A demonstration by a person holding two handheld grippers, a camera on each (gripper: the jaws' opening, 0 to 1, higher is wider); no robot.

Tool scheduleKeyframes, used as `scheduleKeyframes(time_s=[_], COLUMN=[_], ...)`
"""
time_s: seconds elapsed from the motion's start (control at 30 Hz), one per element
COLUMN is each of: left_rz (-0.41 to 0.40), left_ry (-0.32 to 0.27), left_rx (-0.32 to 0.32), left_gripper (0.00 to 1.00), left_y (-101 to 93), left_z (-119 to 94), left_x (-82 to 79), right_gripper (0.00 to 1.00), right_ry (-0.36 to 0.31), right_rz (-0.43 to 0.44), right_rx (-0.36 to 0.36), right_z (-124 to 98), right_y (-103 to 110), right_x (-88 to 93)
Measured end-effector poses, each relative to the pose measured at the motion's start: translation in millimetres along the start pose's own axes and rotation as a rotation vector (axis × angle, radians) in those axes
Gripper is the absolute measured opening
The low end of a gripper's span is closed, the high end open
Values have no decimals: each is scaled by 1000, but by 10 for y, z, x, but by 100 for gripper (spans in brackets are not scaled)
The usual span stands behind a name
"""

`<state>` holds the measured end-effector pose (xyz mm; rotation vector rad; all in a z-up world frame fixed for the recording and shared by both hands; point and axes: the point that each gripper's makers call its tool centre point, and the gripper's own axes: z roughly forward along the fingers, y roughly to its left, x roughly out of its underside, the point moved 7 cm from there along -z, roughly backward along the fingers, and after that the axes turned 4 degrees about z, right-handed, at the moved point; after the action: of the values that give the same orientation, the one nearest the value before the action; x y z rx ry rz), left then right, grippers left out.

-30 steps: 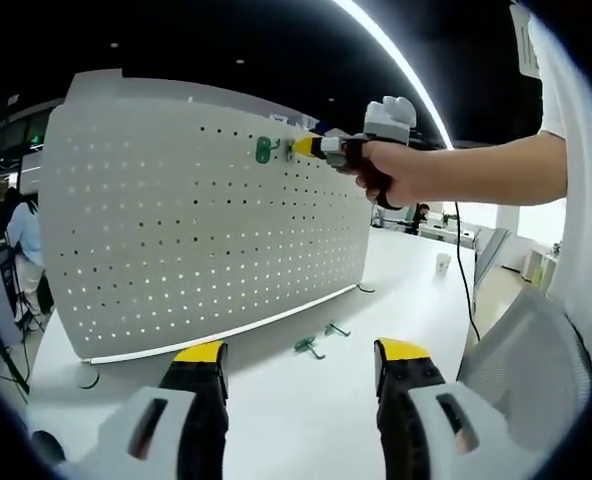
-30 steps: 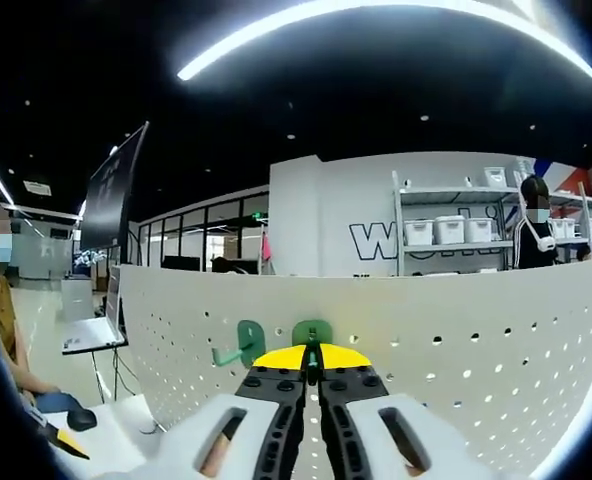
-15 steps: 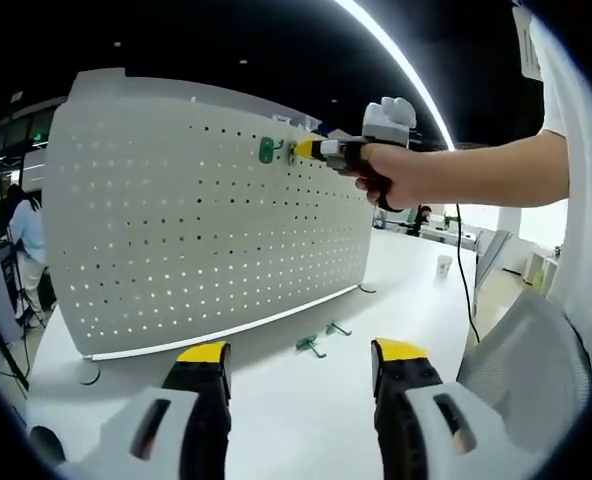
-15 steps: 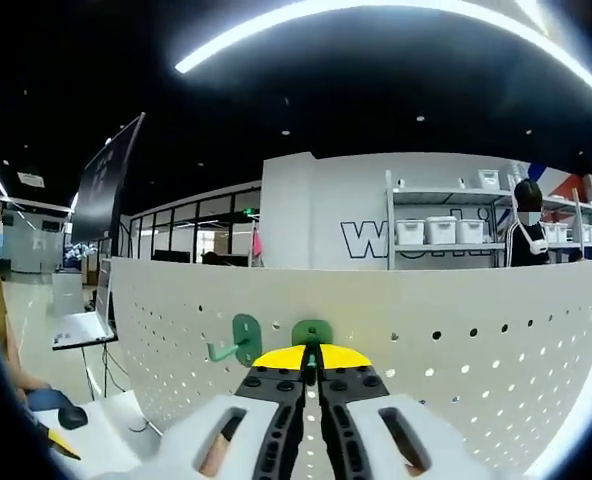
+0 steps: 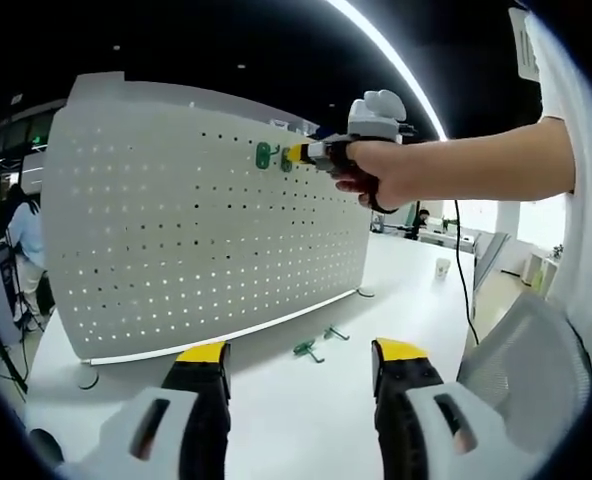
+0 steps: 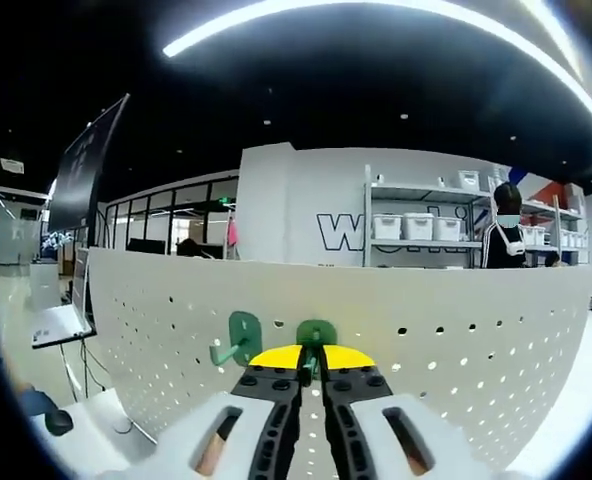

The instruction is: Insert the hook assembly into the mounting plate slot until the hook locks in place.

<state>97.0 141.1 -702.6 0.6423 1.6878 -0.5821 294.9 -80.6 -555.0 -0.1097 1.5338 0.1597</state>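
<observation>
The right tongs (image 6: 312, 362) are pinching a green hook (image 6: 316, 334) against the white pegboard (image 6: 456, 340), just beside a second green hook (image 6: 238, 338) already hanging there. The left tongs (image 5: 298, 358) are hovering spread above the bench (image 5: 306, 400), with two loose hooks (image 5: 316, 342) lying ahead of them.

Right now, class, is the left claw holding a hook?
No: the left claw is open over the table, and two hooks lie loose beyond it.
</observation>
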Motion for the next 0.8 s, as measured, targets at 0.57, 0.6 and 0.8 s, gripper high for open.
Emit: scheduleKeyframes(time_s=[0.57, 0.6, 0.8], left_rz=[8, 10, 2], left_ry=[-9, -9, -20], left_rx=[7, 8, 11], left_gripper=[59, 59, 59], left_y=[-25, -26, -28], left_z=[3, 3, 12], left_x=[-47, -48, -90], right_gripper=[6, 7, 13], right_ry=[8, 9, 10], right_rz=[51, 52, 75], right_rx=[-35, -45, -118], right_z=[-20, -20, -35], right_y=[-27, -28, -31], right_x=[-4, -5, 1])
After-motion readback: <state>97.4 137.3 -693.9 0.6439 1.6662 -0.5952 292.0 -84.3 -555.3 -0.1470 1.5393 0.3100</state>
